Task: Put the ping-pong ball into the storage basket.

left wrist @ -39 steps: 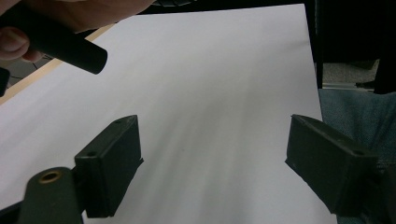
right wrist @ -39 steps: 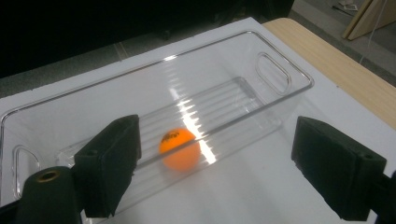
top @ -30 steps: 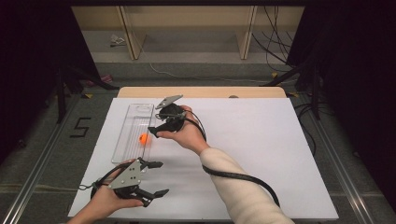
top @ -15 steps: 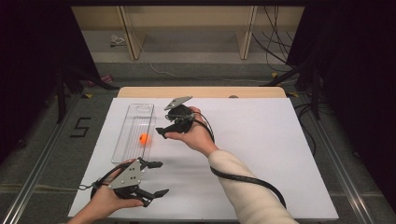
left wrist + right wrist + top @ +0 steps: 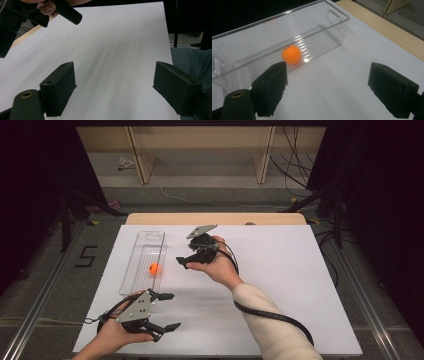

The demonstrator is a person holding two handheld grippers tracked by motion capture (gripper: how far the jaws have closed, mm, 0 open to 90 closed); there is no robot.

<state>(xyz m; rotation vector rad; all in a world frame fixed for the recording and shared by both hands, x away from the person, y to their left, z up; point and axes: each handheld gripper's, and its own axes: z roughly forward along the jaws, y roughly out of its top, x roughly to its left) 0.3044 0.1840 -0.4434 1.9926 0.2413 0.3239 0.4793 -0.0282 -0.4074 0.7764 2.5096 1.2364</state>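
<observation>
A: Where is the orange ball (image 5: 154,268) lying?

B: It is resting on the ribbed floor of the clear plastic bin (image 5: 144,240), which is standing on the left part of the white tabletop (image 5: 280,270). In the right gripper view the ball (image 5: 291,55) is sitting roughly midway along the bin (image 5: 332,30), nearer the long wall that is facing the camera.

A: What are the right tongs (image 5: 184,262) doing?

B: They are hovering just beside the bin's right wall, apart from it and pointing toward it. Their jaws are standing wide apart with nothing between them; in their own view, the right tongs (image 5: 327,88) are framing bare tabletop in front of the bin.

A: And the left tongs (image 5: 169,311)?

B: They are being held low near the front left edge of the tabletop, well apart from the bin. Their jaws are likewise spread and gripping nothing. In the left gripper view, the left tongs (image 5: 113,86) are looking across bare white surface, with the other hand and its gripper showing at the upper left corner.

A: Is either pair touching the ball?

B: No; the ball is lying free inside the bin.
</observation>
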